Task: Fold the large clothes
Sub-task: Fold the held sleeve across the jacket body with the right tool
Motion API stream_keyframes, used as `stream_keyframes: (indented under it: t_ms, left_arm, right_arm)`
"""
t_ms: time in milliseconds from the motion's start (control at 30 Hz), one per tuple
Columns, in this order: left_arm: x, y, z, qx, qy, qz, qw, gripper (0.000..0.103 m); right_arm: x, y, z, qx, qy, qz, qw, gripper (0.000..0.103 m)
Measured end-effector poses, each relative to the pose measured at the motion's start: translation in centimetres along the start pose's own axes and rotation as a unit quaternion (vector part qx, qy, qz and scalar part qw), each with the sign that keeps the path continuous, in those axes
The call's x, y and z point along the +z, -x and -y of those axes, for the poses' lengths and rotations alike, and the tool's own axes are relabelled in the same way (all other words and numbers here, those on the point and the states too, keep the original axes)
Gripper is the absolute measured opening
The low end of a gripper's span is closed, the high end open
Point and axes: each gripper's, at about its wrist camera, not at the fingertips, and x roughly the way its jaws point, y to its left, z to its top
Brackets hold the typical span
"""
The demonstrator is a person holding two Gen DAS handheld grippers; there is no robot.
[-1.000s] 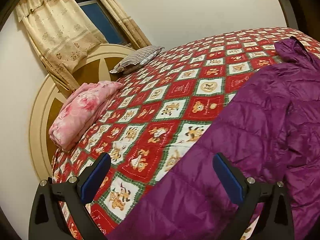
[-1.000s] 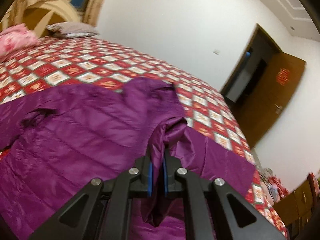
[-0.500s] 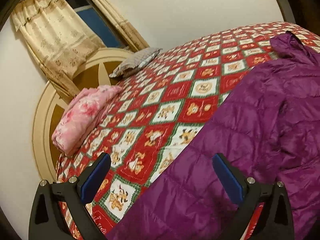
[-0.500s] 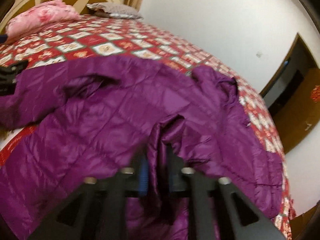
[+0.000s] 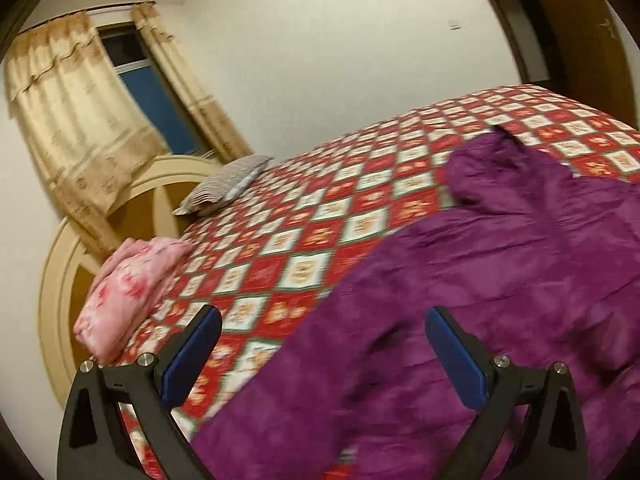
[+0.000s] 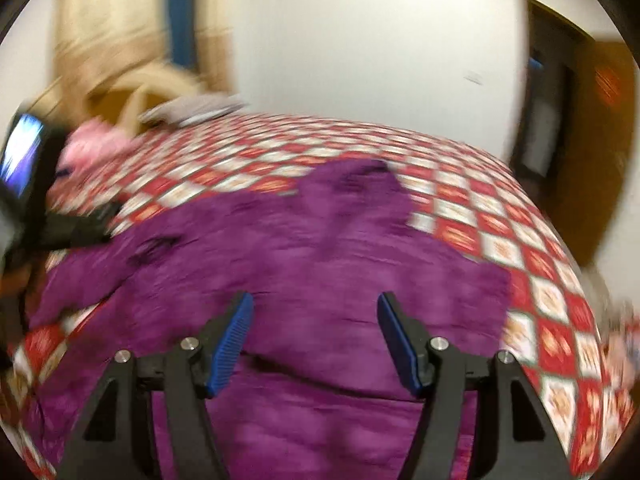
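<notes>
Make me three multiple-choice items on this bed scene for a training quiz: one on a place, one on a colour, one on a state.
1. Where does the folded pink blanket lie?
A. by the headboard
B. on the jacket
C. on the floor

2. What colour is the jacket?
A. green
B. purple
C. black

3. How is the right gripper?
A. shut on a sleeve
B. out of view
C. open, holding nothing

Key: 1 A, it sits at the bed's head end beside the round headboard; 2 B, purple in both views; 3 C, its blue pads stand apart over the cloth.
</notes>
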Motion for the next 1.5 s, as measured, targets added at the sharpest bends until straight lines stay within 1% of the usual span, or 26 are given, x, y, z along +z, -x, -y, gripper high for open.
stream_keyframes:
  t_ms: [67, 100, 133, 167, 200, 233, 267, 333, 400, 500, 567, 667, 733, 800, 867, 900, 933, 967, 1033, 1133, 1200, 1233, 1300, 1367, 1433, 1500]
  left_arm:
    - [0.4, 0.0, 2.8, -0.011, -0.012, 0.002, 0.9999, 0.102]
    - [0.4, -0.3, 4.3, -0.005, -0.023, 0.004, 0.9997, 0.102]
    - [0.3, -0.6, 5.6, 0.004, -0.037, 0.006, 0.9993, 0.102]
    - [0.2, -1.1, 6.7, 0.017, -0.052, 0.008, 0.9985, 0.102]
    - [-0.2, -1.9, 8.0, 0.040, -0.072, 0.005, 0.9966, 0.102]
    - [-0.6, -2.5, 8.5, 0.051, -0.082, -0.001, 0.9953, 0.102]
    - [-1.3, -3.7, 9.1, 0.061, -0.095, -0.016, 0.9935, 0.102]
    - [-2.8, -5.5, 9.4, 0.071, -0.106, -0.046, 0.9908, 0.102]
    - [-3.9, -6.4, 8.6, 0.068, -0.097, -0.057, 0.9914, 0.102]
    - [-4.7, -6.5, 7.8, 0.055, -0.074, -0.060, 0.9939, 0.102]
    - [-5.1, -6.6, 7.7, 0.053, -0.066, -0.059, 0.9946, 0.102]
    - [-5.2, -6.9, 8.0, 0.051, -0.065, -0.060, 0.9948, 0.102]
    - [-4.6, -6.8, 7.7, 0.044, -0.061, -0.069, 0.9948, 0.102]
    - [-3.4, -6.0, 6.5, 0.032, -0.040, -0.065, 0.9965, 0.102]
    - [-1.5, -4.1, 4.6, 0.019, -0.003, -0.033, 0.9993, 0.102]
    - [-0.5, -3.4, 4.1, 0.012, 0.014, -0.022, 0.9996, 0.102]
    - [0.2, -3.3, 4.0, 0.003, 0.023, -0.021, 0.9995, 0.102]
    - [0.7, -3.3, 4.3, -0.006, 0.027, -0.023, 0.9994, 0.102]
    - [1.1, -3.9, 5.9, -0.016, 0.020, -0.031, 0.9992, 0.102]
    - [-0.2, -6.1, 9.6, -0.021, -0.010, -0.060, 0.9979, 0.102]
    - [-1.6, -7.5, 11.3, -0.011, -0.031, -0.076, 0.9966, 0.102]
    - [-2.2, -7.9, 11.8, -0.012, -0.035, -0.081, 0.9961, 0.102]
    - [-2.4, -7.9, 11.8, -0.014, -0.029, -0.076, 0.9966, 0.102]
    - [-2.4, -8.2, 11.8, -0.022, -0.024, -0.080, 0.9962, 0.102]
    - [-2.6, -8.6, 11.3, -0.037, -0.009, -0.086, 0.9956, 0.102]
    - [-2.7, -8.7, 11.2, -0.041, -0.003, -0.088, 0.9953, 0.102]
  right_arm:
    - [0.1, -0.8, 3.4, -0.037, -0.046, -0.005, 0.998, 0.067]
    - [0.2, -1.6, 5.1, -0.064, -0.063, -0.011, 0.996, 0.063]
    - [0.2, -2.3, 6.5, -0.082, -0.075, -0.017, 0.994, 0.058]
    - [0.1, -3.6, 7.9, -0.101, -0.091, -0.027, 0.990, 0.046]
    - [0.1, -4.5, 8.9, -0.113, -0.099, -0.035, 0.988, 0.043]
    - [-0.1, -5.6, 9.9, -0.124, -0.111, -0.044, 0.985, 0.039]
    - [-0.3, -6.7, 10.7, -0.133, -0.120, -0.050, 0.983, 0.037]
    - [-1.1, -7.9, 11.7, -0.128, -0.123, -0.066, 0.982, 0.036]
    - [-2.0, -9.0, 11.4, -0.119, -0.108, -0.081, 0.984, 0.032]
    - [-3.6, -10.6, 10.2, -0.117, -0.074, -0.092, 0.986, 0.030]
    - [-4.3, -10.8, 10.3, -0.120, -0.072, -0.090, 0.986, 0.030]
    - [-4.6, -10.7, 10.7, -0.114, -0.077, -0.095, 0.986, 0.030]
    - [-4.5, -10.8, 10.8, -0.112, -0.076, -0.098, 0.986, 0.030]
    - [-4.0, -10.7, 10.9, -0.111, -0.072, -0.106, 0.985, 0.030]
    - [-3.1, -9.0, 11.1, -0.117, -0.090, -0.086, 0.985, 0.030]
    - [-2.3, -7.8, 11.1, -0.121, -0.100, -0.066, 0.986, 0.030]
    - [-1.6, -7.2, 11.1, -0.124, -0.105, -0.051, 0.985, 0.030]
    - [-0.8, -6.8, 10.9, -0.121, -0.110, -0.039, 0.986, 0.030]
    - [0.3, -7.4, 10.1, -0.115, -0.106, -0.035, 0.987, 0.030]
    - [0.8, -10.2, 9.0, -0.100, -0.102, -0.050, 0.988, 0.030]
    - [0.1, -12.2, 8.8, -0.102, -0.100, -0.069, 0.987, 0.030]
    - [-0.4, -13.2, 8.8, -0.103, -0.099, -0.079, 0.987, 0.030]
    - [-1.5, -14.5, 8.5, -0.101, -0.094, -0.096, 0.986, 0.031]
    - [-2.0, -14.4, 8.5, -0.101, -0.095, -0.094, 0.986, 0.031]
    - [-2.1, -14.4, 8.6, -0.098, -0.097, -0.095, 0.986, 0.031]
    - [-2.2, -14.5, 8.7, -0.097, -0.099, -0.094, 0.986, 0.031]
